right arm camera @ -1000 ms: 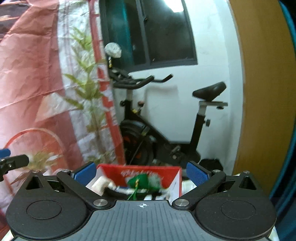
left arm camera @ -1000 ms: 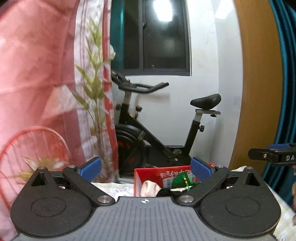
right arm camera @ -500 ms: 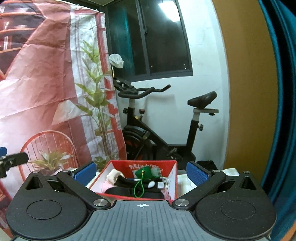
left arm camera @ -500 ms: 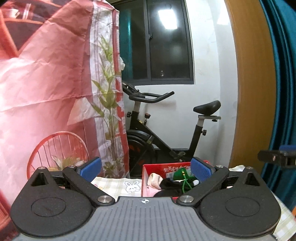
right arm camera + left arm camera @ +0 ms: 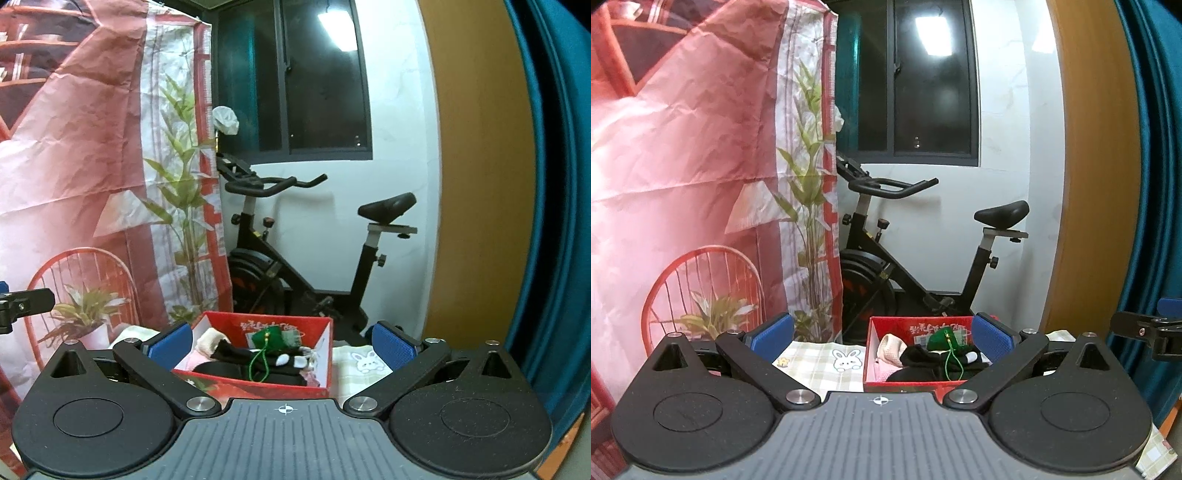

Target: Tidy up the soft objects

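Left tongs [image 5: 882, 334]: spread wide, holding nothing. Right tongs [image 5: 282, 341]: likewise spread wide and empty. Both hover level, above and short of the work, with no contact on anything.

Step in hand, as judged: approach to the red box [image 5: 258, 384] to deal with the soft items heaped in it. To do it well, one pair should descend from above onto a single topmost piece, take a pinch of fabric rather than a corner, and keep clear of the green cord [image 5: 256, 363], which could snag and drag neighbours out. The other pair is best held ready to steady the box wall.

Position: the box sits on the checked cloth [image 5: 820, 363] over the tabletop, directly ahead of both tongs and below them, right of centre in the left view. Contents include a black plush piece [image 5: 923, 360], a cream item [image 5: 891, 345] and a green one [image 5: 271, 338]; how many lie beneath cannot be determined.
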The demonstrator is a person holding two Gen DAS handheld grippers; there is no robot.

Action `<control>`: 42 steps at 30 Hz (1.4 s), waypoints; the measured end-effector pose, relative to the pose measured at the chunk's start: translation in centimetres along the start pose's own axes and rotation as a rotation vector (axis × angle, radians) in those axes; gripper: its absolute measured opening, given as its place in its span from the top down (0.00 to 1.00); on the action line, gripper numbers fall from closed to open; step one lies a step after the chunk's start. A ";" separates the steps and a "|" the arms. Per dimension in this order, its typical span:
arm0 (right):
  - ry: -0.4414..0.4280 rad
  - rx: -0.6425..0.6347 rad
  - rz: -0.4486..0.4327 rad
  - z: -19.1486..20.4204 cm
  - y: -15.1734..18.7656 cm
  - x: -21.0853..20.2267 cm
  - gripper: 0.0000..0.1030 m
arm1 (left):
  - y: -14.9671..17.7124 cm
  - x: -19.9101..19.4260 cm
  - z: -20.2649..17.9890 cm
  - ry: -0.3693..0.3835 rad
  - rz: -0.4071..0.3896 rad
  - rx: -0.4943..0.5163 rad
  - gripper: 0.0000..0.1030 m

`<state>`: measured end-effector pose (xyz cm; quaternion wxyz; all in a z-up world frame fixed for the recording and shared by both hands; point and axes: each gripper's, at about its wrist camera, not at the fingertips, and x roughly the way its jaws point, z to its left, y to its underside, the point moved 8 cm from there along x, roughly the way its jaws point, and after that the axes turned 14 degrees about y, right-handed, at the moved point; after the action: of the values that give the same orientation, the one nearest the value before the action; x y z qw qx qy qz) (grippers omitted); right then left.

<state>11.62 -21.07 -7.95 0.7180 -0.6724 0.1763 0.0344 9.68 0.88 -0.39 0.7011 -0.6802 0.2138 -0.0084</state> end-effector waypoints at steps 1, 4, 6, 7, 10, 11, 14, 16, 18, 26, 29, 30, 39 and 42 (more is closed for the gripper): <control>0.004 -0.002 -0.001 0.0 0.0 0.0 0.00 | 0.1 0.0 0.1 -0.002 0.003 -0.003 0.00; 0.003 0.002 -0.003 0.0 0.1 -0.1 0.00 | 0.3 0.1 0.2 -0.005 0.007 -0.008 0.00; 0.005 0.004 0.001 -0.1 0.2 0.0 0.00 | 0.3 0.2 0.3 -0.010 0.009 -0.008 0.00; 0.007 0.004 0.003 -0.1 0.3 0.0 0.00 | 0.3 0.2 0.3 -0.011 0.011 -0.009 0.00; 0.011 0.004 0.005 0.0 0.3 0.1 0.00 | 0.4 0.1 0.3 -0.018 0.012 -0.014 0.00; 0.013 0.004 0.004 0.0 0.2 0.1 0.00 | 0.5 0.0 0.3 -0.019 0.013 -0.015 0.00; 0.019 0.006 0.005 -0.1 0.2 0.2 0.00 | 0.6 0.1 0.3 -0.022 0.017 -0.016 0.00; 0.021 0.009 0.006 -0.1 0.2 0.2 0.00 | 0.6 0.0 0.3 -0.022 0.018 -0.017 0.00; 0.025 0.008 0.007 -0.1 0.3 0.3 0.00 | 0.5 0.0 0.3 -0.022 0.018 -0.017 0.00; 0.027 0.006 0.005 0.0 0.3 0.3 0.00 | 0.6 0.0 0.2 -0.026 0.015 -0.021 0.00; 0.026 0.006 0.006 0.0 0.3 0.3 0.00 | 0.7 0.0 0.2 -0.026 0.017 -0.024 0.00; 0.026 0.007 0.006 0.0 0.3 0.2 0.00 | 0.7 0.0 0.2 -0.027 0.017 -0.024 0.00; 0.027 0.007 0.006 0.0 0.3 0.3 0.00 | 0.7 -0.1 0.2 -0.027 0.017 -0.025 0.00; 0.028 0.006 0.004 0.0 0.3 0.2 0.00 | 0.7 -0.1 0.3 -0.026 0.016 -0.025 0.00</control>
<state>11.75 -21.12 -8.28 0.7175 -0.6703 0.1877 0.0261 9.53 1.21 -1.00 0.6953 -0.6872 0.2105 0.0087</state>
